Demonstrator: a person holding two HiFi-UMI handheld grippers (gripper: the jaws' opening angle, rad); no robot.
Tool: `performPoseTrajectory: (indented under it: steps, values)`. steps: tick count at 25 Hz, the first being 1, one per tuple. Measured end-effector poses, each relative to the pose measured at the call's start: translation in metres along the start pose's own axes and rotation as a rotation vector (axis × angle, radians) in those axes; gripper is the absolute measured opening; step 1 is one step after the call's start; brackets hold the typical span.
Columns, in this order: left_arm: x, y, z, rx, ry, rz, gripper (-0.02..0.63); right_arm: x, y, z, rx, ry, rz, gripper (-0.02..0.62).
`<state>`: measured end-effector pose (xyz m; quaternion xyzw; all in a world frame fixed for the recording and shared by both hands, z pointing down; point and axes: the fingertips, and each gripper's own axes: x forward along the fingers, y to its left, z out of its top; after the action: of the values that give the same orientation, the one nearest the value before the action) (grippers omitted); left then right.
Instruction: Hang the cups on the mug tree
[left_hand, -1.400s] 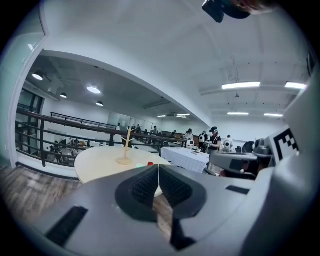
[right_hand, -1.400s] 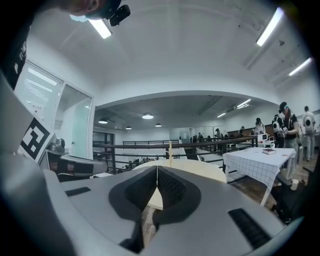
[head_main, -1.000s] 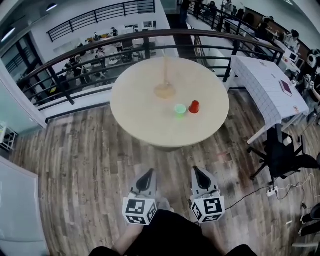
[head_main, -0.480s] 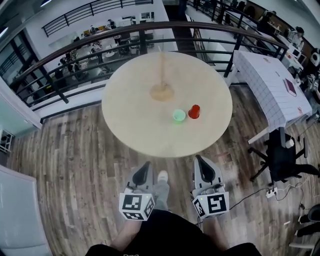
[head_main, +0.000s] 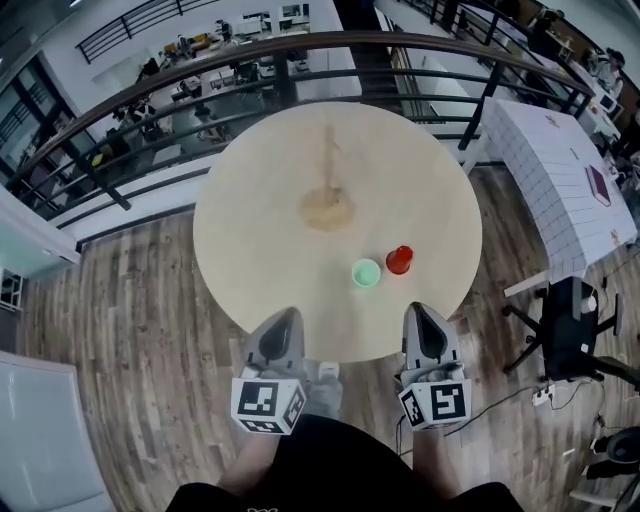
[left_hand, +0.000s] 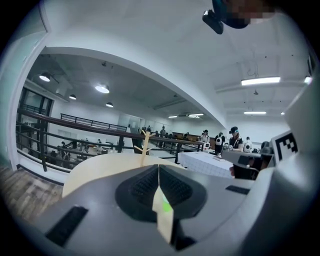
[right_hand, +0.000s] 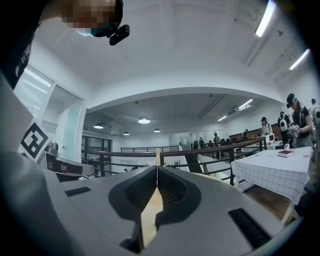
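On the round pale table (head_main: 250, 250) stands a wooden mug tree (head_main: 327, 203) near the middle. A green cup (head_main: 366, 272) and a red cup (head_main: 399, 259) sit side by side closer to the near edge, both upright. My left gripper (head_main: 283, 316) and right gripper (head_main: 420, 312) hover at the table's near rim, both shut and empty, pointing across the table. The green cup lies between them, slightly ahead. The mug tree (left_hand: 145, 148) rises over the shut left gripper (left_hand: 159, 168) in its own view. Its pole (right_hand: 158, 156) shows just above the shut right gripper (right_hand: 157, 168).
A dark curved railing (head_main: 300, 50) runs behind the table over a drop to a lower floor. At the right stand a white-clothed table (head_main: 560, 170) and a black office chair (head_main: 568, 320). A power strip (head_main: 545, 397) with cables lies on the wood floor.
The table has come much nearer in the head view. Both grippers have advanced from over the floor to the table's near edge, staying shut.
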<state>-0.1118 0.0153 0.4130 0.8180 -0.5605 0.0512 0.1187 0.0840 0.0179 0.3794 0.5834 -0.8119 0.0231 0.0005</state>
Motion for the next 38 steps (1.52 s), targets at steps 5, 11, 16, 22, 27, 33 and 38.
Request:
performPoseTrajectory:
  steps: [5,11,16,22,27,33,38]
  values:
    - [0.037,0.028,0.030,0.016,-0.036,0.000,0.014,0.047,-0.007,0.027,-0.029,-0.044,-0.008,0.009]
    - [0.071,0.034,0.047,-0.003,-0.082,0.011,0.014,0.058,-0.028,0.030,-0.021,-0.062,0.000,0.010]
    - [0.078,0.018,0.052,-0.011,-0.090,0.018,0.014,0.066,-0.040,0.045,-0.031,-0.085,0.037,0.011]
    - [0.096,0.007,0.057,-0.008,-0.133,-0.099,0.015,0.083,-0.051,0.038,-0.023,-0.052,0.036,0.010]
    - [0.107,-0.008,0.036,0.048,-0.080,-0.188,0.044,0.085,-0.063,0.028,-0.018,-0.027,0.029,0.011]
    - [0.118,-0.020,-0.028,0.166,0.101,-0.300,0.269,0.078,-0.076,0.018,-0.026,0.019,0.003,0.011]
    - [0.132,-0.016,-0.091,0.135,0.239,-0.331,0.316,0.068,-0.088,0.008,-0.044,0.058,-0.030,0.011]
